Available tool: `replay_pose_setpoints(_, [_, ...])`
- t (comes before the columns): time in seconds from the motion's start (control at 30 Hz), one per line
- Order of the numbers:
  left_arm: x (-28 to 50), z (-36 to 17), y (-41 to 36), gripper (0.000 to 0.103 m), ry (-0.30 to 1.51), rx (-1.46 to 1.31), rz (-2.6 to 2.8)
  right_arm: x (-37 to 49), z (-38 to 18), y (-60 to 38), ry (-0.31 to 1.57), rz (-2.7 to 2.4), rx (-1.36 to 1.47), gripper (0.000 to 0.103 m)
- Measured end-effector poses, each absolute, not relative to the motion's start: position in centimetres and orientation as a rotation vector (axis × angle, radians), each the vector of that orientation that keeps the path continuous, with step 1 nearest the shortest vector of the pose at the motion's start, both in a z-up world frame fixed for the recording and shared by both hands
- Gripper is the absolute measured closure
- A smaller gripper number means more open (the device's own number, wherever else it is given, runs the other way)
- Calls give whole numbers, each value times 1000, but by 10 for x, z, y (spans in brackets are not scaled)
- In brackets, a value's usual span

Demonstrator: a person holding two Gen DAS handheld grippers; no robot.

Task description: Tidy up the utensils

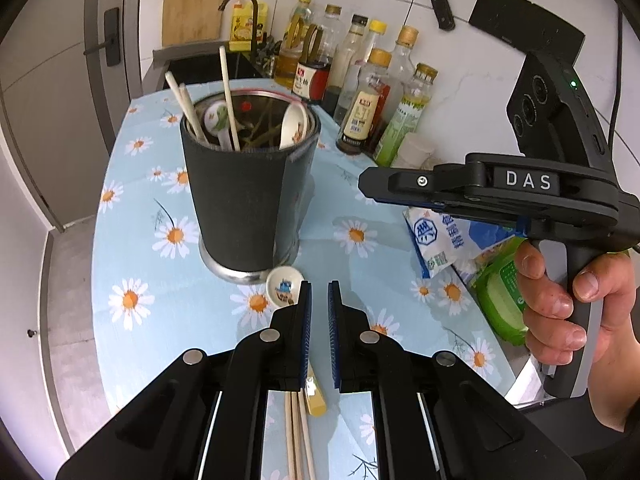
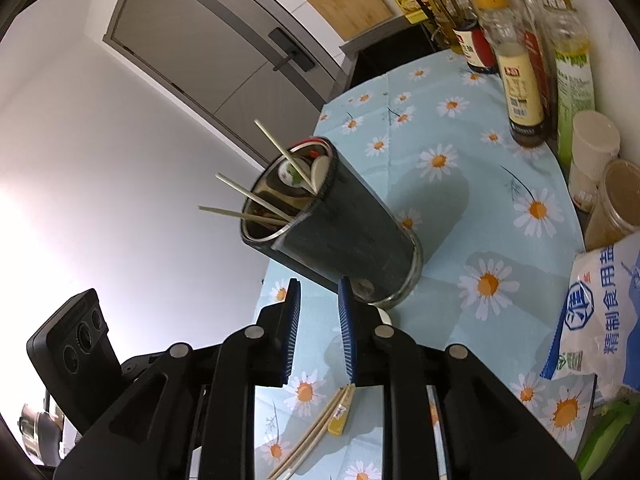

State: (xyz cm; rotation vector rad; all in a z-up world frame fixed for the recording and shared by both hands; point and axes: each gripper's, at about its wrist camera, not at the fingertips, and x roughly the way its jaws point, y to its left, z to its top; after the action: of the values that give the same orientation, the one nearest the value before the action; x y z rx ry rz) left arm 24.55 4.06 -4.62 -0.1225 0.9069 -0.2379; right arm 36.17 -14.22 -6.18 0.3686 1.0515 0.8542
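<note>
A dark-sleeved steel utensil holder [image 1: 244, 200] [image 2: 352, 232] stands on the daisy tablecloth [image 1: 140, 248]. It holds chopsticks [image 1: 228, 96] and ceramic spoons [image 1: 294, 124]. A painted ceramic spoon [image 1: 284, 286] lies at the holder's base, its yellow handle end [image 1: 314, 400] [image 2: 340, 420] under my left gripper. Loose chopsticks [image 1: 298, 440] [image 2: 316, 436] lie beside that handle. My left gripper [image 1: 319, 292] hovers over the spoon, shut, with nothing between the pads. My right gripper [image 2: 319, 288] [image 1: 366, 186] is held by a hand at the right, near the holder's foot, slightly open and empty.
Sauce and oil bottles [image 1: 360, 92] line the back right wall. A salt bag [image 1: 440, 240], a green pack [image 1: 500, 300] and lidded cups [image 2: 596, 140] crowd the right side. A sink with a dark faucet [image 1: 240, 4] is behind. The table's edge [image 1: 98, 264] drops off at left.
</note>
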Motion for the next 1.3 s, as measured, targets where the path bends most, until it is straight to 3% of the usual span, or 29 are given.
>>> replay_pose_setpoints(0.53, [247,-90,34,94,1032,-131,-236,369,-112,-140,1156,797,361,82])
replay_pose_setpoints(0.63, [248,-99,36,84,1057,-146,-228,372,-121,-137,1173,792,351,82])
replay_pose_setpoints(1.3, [270,-145,44,84,1189,-230,-219,386,-174,-102,1292,824,271,82])
